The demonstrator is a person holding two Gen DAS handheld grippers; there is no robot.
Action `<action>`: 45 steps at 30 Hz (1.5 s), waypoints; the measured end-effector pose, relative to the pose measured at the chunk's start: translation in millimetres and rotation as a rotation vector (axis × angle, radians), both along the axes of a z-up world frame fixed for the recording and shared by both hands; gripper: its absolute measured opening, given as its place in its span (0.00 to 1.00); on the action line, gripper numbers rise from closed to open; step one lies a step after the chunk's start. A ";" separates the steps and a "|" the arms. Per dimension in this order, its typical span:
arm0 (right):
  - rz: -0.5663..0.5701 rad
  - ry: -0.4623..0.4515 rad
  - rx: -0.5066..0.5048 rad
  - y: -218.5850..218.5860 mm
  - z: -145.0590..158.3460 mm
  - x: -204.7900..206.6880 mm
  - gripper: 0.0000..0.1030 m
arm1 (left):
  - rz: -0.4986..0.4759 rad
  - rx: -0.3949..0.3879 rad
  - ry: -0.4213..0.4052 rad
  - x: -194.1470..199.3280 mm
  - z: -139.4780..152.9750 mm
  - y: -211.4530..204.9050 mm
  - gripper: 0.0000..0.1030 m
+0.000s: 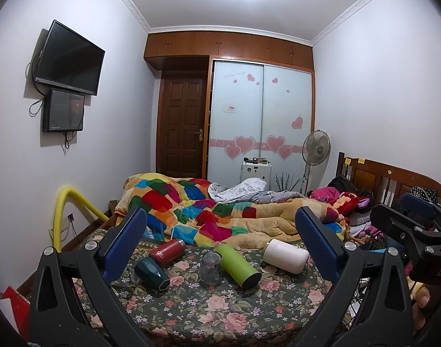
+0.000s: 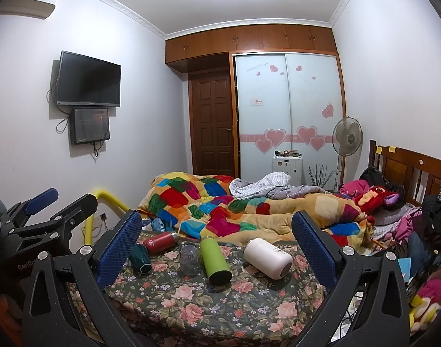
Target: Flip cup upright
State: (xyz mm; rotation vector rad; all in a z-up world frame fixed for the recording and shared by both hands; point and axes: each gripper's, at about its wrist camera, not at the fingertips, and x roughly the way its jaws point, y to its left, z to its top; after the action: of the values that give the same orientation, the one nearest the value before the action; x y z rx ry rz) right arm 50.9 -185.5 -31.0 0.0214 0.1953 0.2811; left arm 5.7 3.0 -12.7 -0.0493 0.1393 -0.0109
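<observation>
Several cups lie on a floral cloth on the bed. A dark green cup, a red flask, a lime green flask and a white flask all lie on their sides. A clear glass cup stands between them, seemingly mouth down. My left gripper is open, hovering short of the cups. My right gripper is open too, also short of them. Both are empty.
A colourful patchwork quilt is heaped behind the cups. A wooden headboard and piled clothes lie at the right. A yellow tube stands at the left bed edge. A TV, door and wardrobe are far off.
</observation>
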 end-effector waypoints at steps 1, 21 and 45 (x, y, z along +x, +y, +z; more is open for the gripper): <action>0.000 0.000 0.000 0.3 -0.5 -0.2 1.00 | 0.000 0.000 0.000 0.2 0.0 0.1 1.00; 0.001 0.007 -0.002 1.0 -0.8 1.1 1.00 | 0.003 -0.007 0.006 0.1 -7.4 -2.2 1.00; 0.017 0.366 -0.207 36.6 -95.6 149.3 1.00 | 0.078 -0.156 0.363 133.7 -100.5 53.0 1.00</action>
State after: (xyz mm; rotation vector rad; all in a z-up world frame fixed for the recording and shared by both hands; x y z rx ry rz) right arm 200.2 -148.9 -126.6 -0.1353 0.5872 0.2708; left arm 139.4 56.0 -113.2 -0.2131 0.4995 0.0660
